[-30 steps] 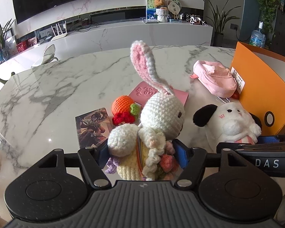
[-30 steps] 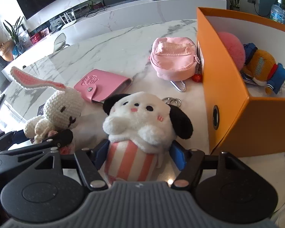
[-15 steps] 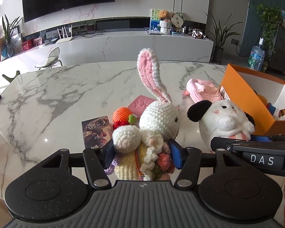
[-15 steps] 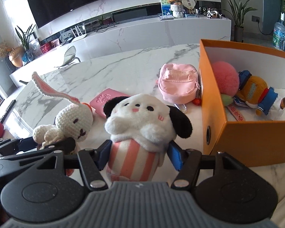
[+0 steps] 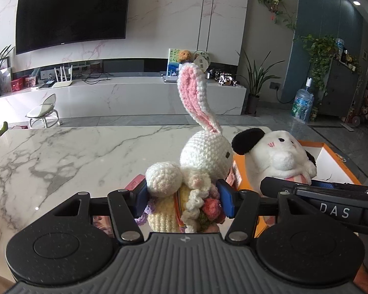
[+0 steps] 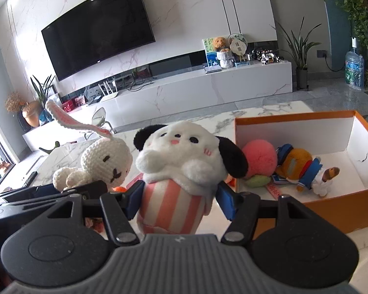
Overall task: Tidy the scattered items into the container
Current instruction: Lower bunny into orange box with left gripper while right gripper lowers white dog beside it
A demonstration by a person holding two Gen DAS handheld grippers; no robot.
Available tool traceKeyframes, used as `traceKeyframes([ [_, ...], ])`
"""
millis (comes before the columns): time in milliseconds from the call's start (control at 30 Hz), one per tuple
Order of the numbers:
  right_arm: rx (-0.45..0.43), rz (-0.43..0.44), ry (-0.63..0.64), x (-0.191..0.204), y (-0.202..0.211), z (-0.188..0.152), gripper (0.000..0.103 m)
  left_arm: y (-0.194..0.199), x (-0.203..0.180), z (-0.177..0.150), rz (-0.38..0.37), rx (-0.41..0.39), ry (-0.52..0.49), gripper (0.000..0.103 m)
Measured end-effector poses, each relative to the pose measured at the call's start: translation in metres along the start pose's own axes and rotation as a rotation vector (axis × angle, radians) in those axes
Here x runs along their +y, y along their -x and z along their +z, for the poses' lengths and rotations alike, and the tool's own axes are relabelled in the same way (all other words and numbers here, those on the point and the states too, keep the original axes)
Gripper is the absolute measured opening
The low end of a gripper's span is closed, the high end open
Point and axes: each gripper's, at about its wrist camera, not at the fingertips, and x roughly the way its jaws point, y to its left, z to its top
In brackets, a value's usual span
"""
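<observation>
My left gripper point(image 5: 182, 199) is shut on a white crocheted bunny point(image 5: 203, 156) with a long pink ear and holds it above the marble table point(image 5: 61, 156). My right gripper point(image 6: 177, 202) is shut on a white plush dog point(image 6: 181, 156) with black ears and a pink-striped body, lifted beside the bunny point(image 6: 103, 161). The orange box point(image 6: 314, 205) stands open to the right, holding a pink pom-pom point(image 6: 258, 158) and an orange-and-blue doll point(image 6: 299, 165). The right gripper's dog also shows in the left wrist view point(image 5: 274, 156), with the box point(image 5: 331, 156) behind it.
A pink wallet point(image 5: 135, 183) and a picture card point(image 5: 101, 220) lie on the table, mostly hidden under the left gripper. Beyond the table are a white TV console point(image 6: 208, 88) and floor plants.
Both grippers have risen from the table with their toys and tilted up. The box interior has come into fuller view on the right.
</observation>
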Motion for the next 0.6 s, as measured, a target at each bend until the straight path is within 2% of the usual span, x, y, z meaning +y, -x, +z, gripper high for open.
traceKeyframes([
  [100, -0.037, -0.024, 0.004, -0.012, 0.015, 0.009, 0.066, 0.000, -0.014, 0.010, -0.041, -0.017, -0.008, 0.067],
  [367, -0.084, -0.131, 0.000, -0.066, 0.035, 0.033, 0.066, -0.027, -0.059, 0.033, -0.187, -0.008, -0.001, 0.067],
  [500, -0.079, -0.170, -0.011, -0.097, 0.037, 0.046, 0.066, -0.049, -0.076, 0.047, -0.287, 0.036, 0.042, 0.067],
  [600, -0.035, -0.166, -0.042, -0.120, 0.032, 0.053, 0.066, -0.066, -0.093, 0.055, -0.333, 0.082, 0.048, 0.067],
])
